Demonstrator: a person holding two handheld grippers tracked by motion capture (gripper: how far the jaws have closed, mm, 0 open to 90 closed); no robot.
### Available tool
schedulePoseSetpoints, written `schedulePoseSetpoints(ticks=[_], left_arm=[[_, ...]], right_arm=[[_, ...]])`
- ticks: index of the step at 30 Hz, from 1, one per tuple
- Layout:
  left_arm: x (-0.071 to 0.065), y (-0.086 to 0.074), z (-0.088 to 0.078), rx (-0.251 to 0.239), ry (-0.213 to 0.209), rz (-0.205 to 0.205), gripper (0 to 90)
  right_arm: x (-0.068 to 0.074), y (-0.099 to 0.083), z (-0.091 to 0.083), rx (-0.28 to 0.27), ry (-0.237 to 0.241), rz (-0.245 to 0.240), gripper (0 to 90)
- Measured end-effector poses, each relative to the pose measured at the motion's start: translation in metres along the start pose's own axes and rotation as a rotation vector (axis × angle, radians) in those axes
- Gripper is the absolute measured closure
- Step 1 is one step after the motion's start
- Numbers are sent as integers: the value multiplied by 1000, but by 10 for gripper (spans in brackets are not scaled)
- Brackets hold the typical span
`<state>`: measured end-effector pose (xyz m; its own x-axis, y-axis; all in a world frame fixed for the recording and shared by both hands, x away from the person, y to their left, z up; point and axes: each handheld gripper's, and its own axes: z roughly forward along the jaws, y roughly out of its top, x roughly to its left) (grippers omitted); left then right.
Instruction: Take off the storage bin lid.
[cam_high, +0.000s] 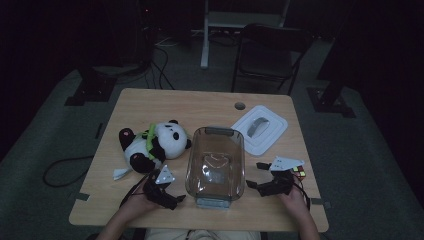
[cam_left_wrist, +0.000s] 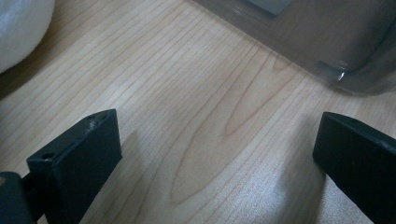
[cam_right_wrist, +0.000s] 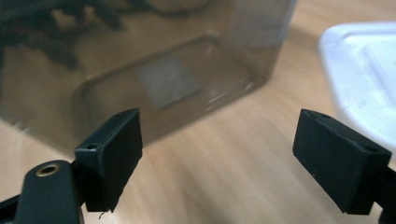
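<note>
At the bottom of the high view, the person's two hands rest on the light wooden table (cam_high: 150, 102), one on each side of a clear, smoky-grey rectangular plastic container (cam_high: 215, 165) that stands at the centre of the frame. The left gripper (cam_high: 174, 199), black with a grey three-cornered plate on top, sits at lower left, its jaws spread wide with bare wood grain between them. In the left gripper view the container's rounded corner (cam_left_wrist: 355, 74) fills the upper right, just beyond the jaws.

The right gripper (cam_high: 255, 175) sits at lower right, its jaws also wide apart and holding nothing, pointed at the container's side. In the right gripper view the container's wall (cam_right_wrist: 187, 79) stands just ahead of the jaws.

Just behind the right hand lies a small multicoloured puzzle cube (cam_high: 299, 173). Farther up, left of the container, a black-and-white plush panda with a green strap (cam_high: 154, 144) lies on its side. To the upper right rests a white rectangular plastic lid (cam_high: 260, 129).
</note>
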<state>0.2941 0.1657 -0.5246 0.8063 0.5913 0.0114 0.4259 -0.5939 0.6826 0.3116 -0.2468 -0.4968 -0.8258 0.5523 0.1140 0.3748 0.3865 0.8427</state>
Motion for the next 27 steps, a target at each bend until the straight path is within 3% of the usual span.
schedulePoseSetpoints(ticks=[9,18,22,27], left_arm=[[-1,0,0,-1,-15,16,17],[-1,0,0,-1,-18,18,17],[-1,0,0,-1,-18,18,17],[-1,0,0,-1,-18,18,17]], right_arm=[[1,-13,11,85,14,-13,154],[1,-20,24,182,-27,-63,154],[5,-19,26,196,-48,-91,151],[9,-20,26,201,-69,-91,141]])
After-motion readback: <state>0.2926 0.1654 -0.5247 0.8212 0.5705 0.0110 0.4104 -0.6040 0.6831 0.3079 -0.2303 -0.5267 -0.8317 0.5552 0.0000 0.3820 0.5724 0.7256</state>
